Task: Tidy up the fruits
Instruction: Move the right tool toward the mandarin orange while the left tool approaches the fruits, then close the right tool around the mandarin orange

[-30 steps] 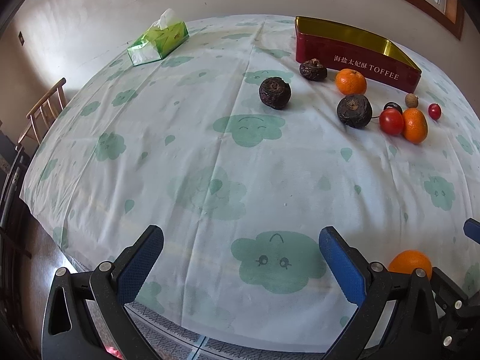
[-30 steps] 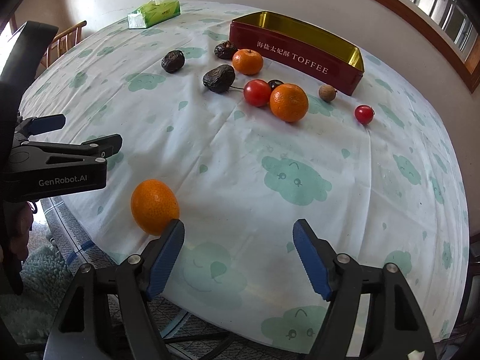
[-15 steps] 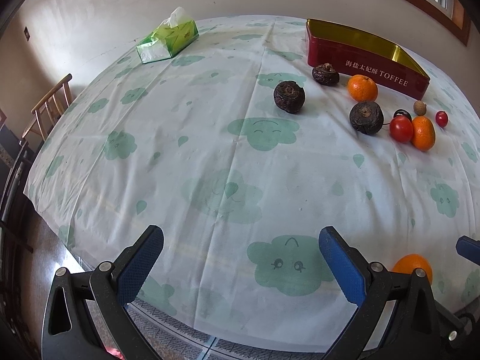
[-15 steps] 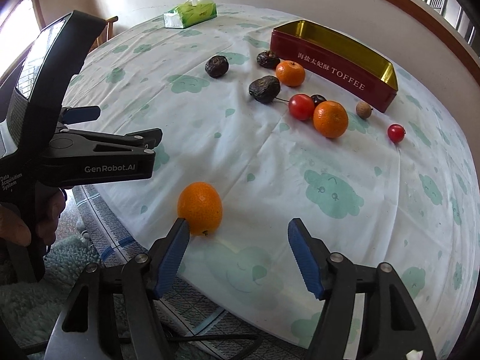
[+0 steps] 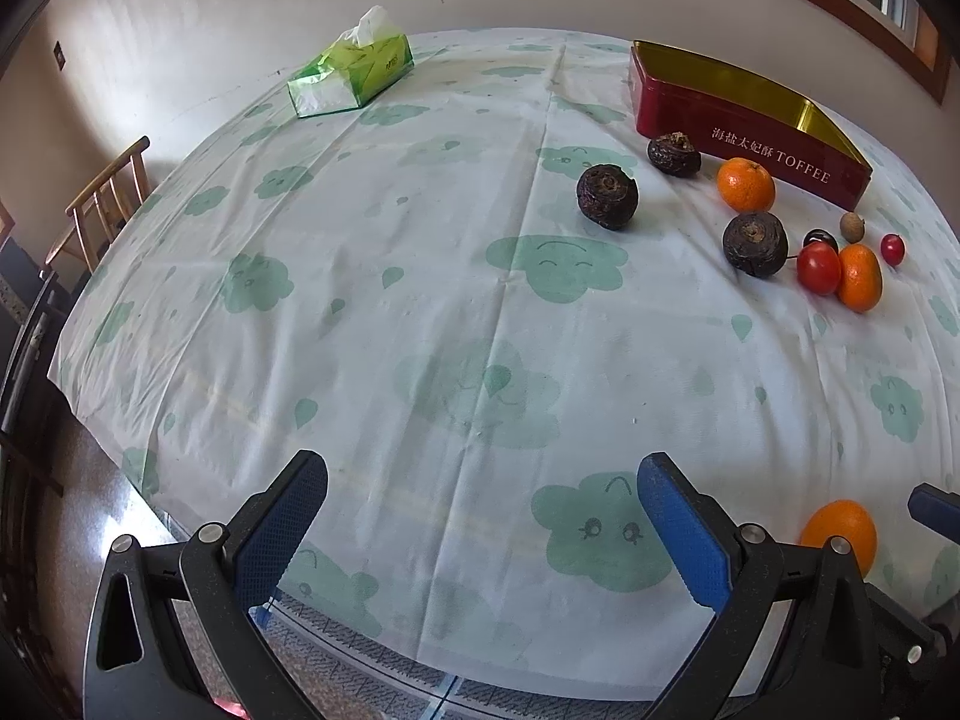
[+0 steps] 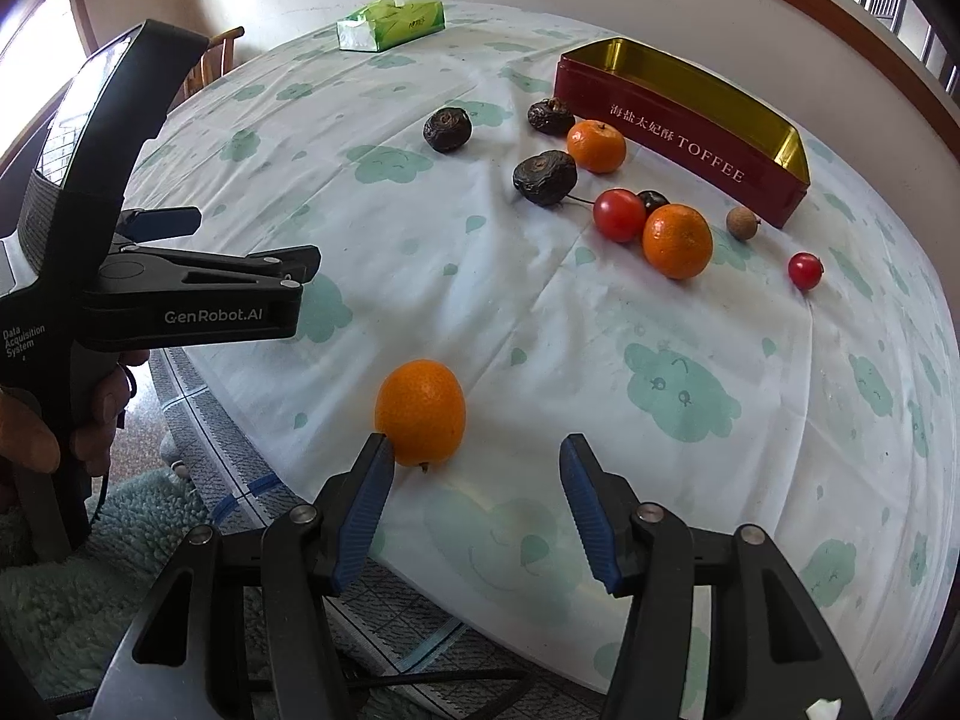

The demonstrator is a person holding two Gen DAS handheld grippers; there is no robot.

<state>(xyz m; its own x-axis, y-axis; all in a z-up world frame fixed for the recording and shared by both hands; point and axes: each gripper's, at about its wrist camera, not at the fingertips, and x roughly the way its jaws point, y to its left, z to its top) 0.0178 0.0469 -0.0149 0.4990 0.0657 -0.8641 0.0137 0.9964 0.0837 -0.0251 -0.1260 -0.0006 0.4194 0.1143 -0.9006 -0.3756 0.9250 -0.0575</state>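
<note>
Near the surface (image 6: pixel 540 324) edge, well short of the toffee tin (image 6: pixel 684 126), the released right gripper (image 6: pixel 477 456) flanks a lone orange (image 6: pixel 420 411); the left gripper (image 5: pixel 483 480) hangs spread wide

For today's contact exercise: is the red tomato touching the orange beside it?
Touching. In the right wrist view the red tomato overlaps the orange with no cloth between them; the left wrist view shows the same.

Lone orange (image 6: pixel 420 412) near table's front edge, two oranges (image 6: pixel 677 241), red tomato (image 6: pixel 618 215), three dark wrinkled fruits (image 6: pixel 545 177) clustered beside open red toffee tin (image 6: pixel 678 138)
</note>
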